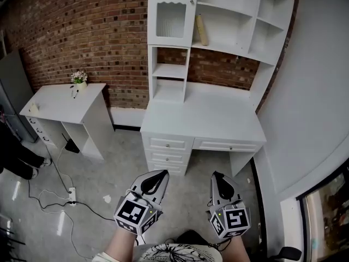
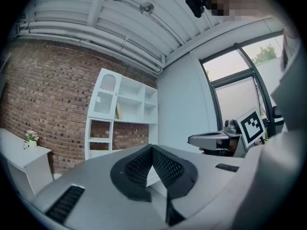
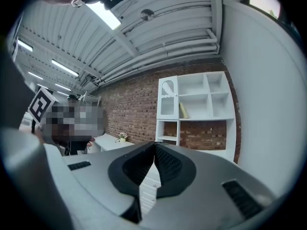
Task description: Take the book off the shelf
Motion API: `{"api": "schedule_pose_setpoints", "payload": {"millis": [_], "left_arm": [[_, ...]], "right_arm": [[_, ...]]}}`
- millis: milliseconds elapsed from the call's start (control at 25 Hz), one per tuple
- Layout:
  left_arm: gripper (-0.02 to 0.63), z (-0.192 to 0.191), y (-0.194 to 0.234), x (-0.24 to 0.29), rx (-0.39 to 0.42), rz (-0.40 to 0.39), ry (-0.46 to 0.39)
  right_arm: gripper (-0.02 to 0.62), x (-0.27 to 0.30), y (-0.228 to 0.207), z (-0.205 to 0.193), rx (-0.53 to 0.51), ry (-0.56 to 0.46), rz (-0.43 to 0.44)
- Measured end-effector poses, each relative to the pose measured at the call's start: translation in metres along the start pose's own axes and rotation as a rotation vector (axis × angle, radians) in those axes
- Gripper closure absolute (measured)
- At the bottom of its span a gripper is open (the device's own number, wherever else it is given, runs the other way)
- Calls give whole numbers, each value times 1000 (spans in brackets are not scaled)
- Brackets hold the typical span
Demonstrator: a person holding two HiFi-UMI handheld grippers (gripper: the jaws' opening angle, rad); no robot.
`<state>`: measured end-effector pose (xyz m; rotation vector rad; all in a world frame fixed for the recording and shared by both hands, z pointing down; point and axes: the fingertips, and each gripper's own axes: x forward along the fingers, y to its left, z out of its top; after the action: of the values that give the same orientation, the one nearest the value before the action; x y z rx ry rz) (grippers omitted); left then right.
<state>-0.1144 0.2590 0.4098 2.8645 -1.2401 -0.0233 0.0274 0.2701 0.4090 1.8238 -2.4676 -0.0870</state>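
Note:
A thin yellowish book (image 1: 202,29) leans upright in a middle cubby of the white shelf unit (image 1: 272,31) above the desk; it also shows small in the left gripper view (image 2: 117,111) and the right gripper view (image 3: 183,110). Both grippers hang low near the person's body, well short of the desk. My left gripper (image 1: 161,173) is shut with nothing in it, its tips meeting (image 2: 152,147). My right gripper (image 1: 216,174) is likewise shut and empty (image 3: 154,144).
A white desk (image 1: 203,119) with drawers stands under the shelf against a brick wall. A second white desk (image 1: 60,100) with a small flower pot (image 1: 79,79) stands to the left. Cables and a power strip (image 1: 71,195) lie on the grey floor. A white wall closes the right side.

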Motion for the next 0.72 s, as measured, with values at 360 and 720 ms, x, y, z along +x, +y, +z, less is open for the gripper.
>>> {"api": "schedule_pose_setpoints", "payload": {"millis": [360,720], "left_arm": [[604,-4,42,56,-11,47,-8],[604,-5,109,155,-95,94,-22]], "right_arm": [[589,66,-34,-5,-7,-2,33],[589,186,-94,-15,-9,-2,94]]}}
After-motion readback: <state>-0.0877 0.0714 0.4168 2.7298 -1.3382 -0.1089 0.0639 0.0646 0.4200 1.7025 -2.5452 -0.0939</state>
